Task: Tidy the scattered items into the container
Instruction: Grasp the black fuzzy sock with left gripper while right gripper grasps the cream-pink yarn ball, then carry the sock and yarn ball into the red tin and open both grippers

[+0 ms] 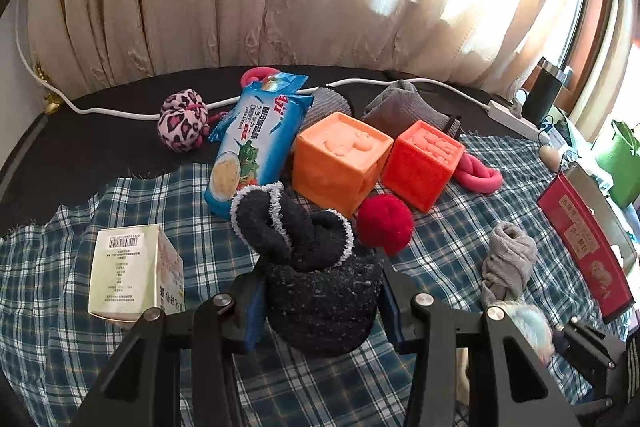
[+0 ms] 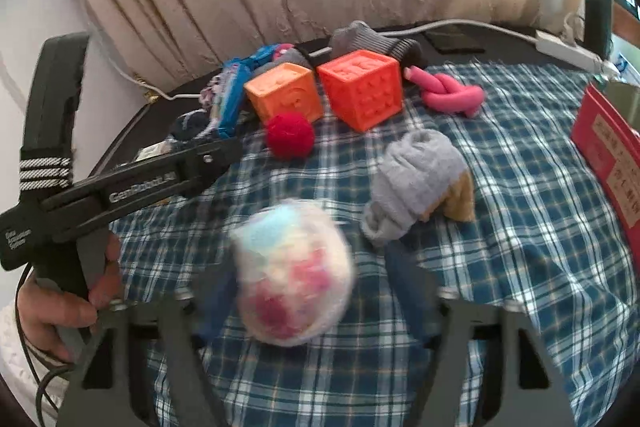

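Observation:
My left gripper is shut on a dark fuzzy sock bundle with white trim, held over the blue plaid cloth. A blurred pastel fluffy ball sits between the fingers of my right gripper. It leans on the left finger, and a strip of cloth shows between it and the right finger. A red box with a metal rim lies at the right edge. Scattered ahead are two orange cubes, a red pompom and a grey sock roll.
A blue snack packet, a leopard-print ball, a pink knotted tube and a grey sock lie further back. A pale carton stands at the left. A white cable and power strip run along the curtain. A hand holds the left gripper.

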Tool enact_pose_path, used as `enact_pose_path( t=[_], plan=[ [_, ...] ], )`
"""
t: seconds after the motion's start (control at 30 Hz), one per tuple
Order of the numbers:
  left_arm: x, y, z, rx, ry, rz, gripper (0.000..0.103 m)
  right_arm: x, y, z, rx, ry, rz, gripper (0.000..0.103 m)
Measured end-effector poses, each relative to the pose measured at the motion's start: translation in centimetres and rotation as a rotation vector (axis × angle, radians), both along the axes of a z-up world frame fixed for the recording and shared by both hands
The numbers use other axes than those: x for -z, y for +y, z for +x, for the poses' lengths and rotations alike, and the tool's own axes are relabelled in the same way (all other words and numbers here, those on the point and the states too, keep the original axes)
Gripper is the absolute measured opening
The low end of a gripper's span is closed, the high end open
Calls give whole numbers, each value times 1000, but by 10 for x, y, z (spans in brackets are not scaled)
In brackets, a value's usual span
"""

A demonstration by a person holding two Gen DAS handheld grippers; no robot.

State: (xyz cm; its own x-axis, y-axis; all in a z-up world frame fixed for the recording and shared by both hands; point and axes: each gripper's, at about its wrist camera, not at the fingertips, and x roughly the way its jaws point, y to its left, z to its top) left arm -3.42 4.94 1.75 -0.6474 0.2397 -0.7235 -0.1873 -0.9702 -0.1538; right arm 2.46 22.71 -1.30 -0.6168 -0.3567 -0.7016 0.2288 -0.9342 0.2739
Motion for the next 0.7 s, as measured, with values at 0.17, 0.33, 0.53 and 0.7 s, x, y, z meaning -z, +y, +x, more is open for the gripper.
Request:
enact_pose_path(
  t=[0.17, 0.33, 0.53, 0.7],
  plan=[
    [0, 3, -5, 5, 31, -10, 48, -9, 8, 8, -7, 20, -69, 50],
    [-12, 21, 6, 47, 55, -21, 48, -53, 56, 33, 126, 152, -75, 50],
    [-31, 75, 20, 165, 77, -22, 48, -79, 152, 56, 427, 224, -25, 50],
    [-47, 134, 29, 296, 88, -13, 48, -81, 222, 73, 675, 232, 20, 50]
  ],
)
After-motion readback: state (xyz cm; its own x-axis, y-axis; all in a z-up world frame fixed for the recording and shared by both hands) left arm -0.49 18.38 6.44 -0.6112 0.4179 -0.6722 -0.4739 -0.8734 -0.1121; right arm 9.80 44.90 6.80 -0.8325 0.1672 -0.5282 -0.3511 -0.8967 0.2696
